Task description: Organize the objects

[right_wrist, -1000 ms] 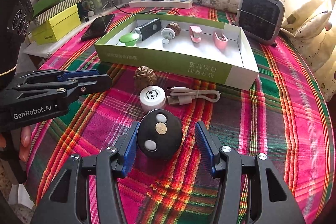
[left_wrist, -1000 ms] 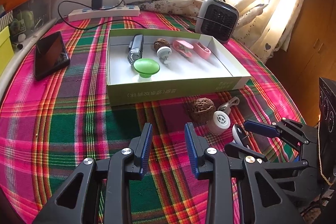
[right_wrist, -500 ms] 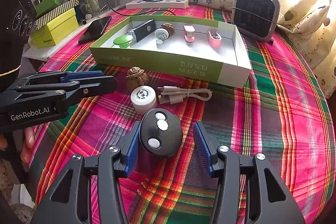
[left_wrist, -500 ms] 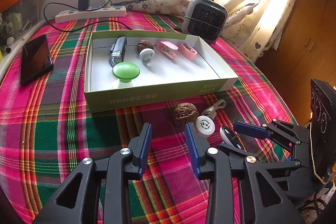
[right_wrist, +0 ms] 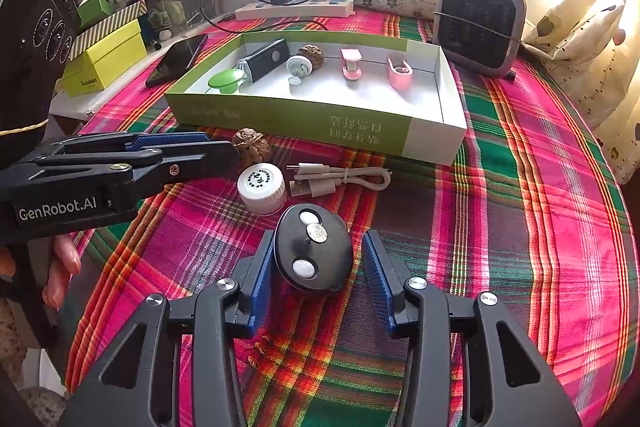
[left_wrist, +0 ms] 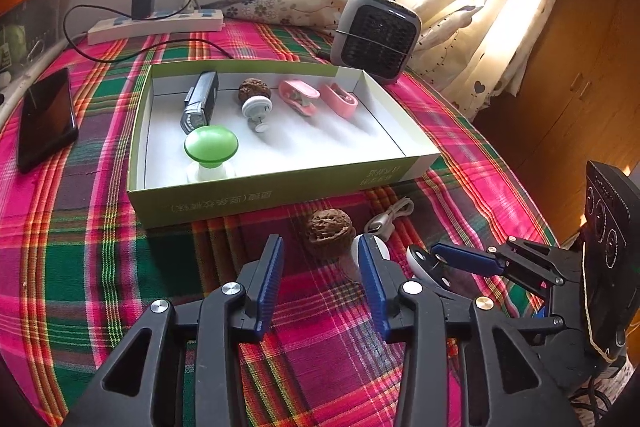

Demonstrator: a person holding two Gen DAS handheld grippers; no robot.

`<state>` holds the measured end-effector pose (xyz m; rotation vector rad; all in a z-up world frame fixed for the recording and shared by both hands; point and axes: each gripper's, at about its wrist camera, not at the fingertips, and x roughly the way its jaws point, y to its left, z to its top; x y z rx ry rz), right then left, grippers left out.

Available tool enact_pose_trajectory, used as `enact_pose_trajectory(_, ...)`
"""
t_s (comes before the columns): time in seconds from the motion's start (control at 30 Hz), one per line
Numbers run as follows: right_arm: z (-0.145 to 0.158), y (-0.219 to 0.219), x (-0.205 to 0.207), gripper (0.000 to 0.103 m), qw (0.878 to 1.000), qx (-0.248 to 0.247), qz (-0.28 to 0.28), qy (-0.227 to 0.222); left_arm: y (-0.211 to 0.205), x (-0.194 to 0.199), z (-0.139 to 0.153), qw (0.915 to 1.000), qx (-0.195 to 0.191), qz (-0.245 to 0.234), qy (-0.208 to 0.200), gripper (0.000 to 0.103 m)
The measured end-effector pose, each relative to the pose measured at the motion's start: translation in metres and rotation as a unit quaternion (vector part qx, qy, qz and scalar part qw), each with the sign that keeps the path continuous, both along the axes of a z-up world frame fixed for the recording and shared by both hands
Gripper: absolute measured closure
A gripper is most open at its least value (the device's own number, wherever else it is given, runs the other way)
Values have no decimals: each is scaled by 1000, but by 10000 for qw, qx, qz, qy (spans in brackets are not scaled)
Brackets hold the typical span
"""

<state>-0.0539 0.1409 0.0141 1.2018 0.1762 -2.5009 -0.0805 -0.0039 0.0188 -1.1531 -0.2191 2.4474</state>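
Between right gripper fingers (perhaps touching): black remote

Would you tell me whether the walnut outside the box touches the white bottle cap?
Apart: the right wrist view shows plaid cloth between the walnut and the white cap.

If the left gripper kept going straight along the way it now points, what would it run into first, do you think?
Most likely the walnut lying on the cloth just ahead of the left gripper, slightly toward its right jaw. Beyond that stands the front wall of the green box. Depth is hard to judge through the fisheye.
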Motion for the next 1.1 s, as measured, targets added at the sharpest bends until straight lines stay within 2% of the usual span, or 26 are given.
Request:
enact_pose_trajectory(0.17,0,1,1,64,10000,-3,-3,5,2,-5,-2,10000,63,21,-63,65)
enact_pose_trajectory(0.97,0,2,1,64,10000,31,29,15,10,-22,-8,9996,7,176,-202,66)
enact_pose_trajectory(1.1,0,2,1,64,10000,32,29,15,9,-22,-8,9997,-7,173,-193,74)
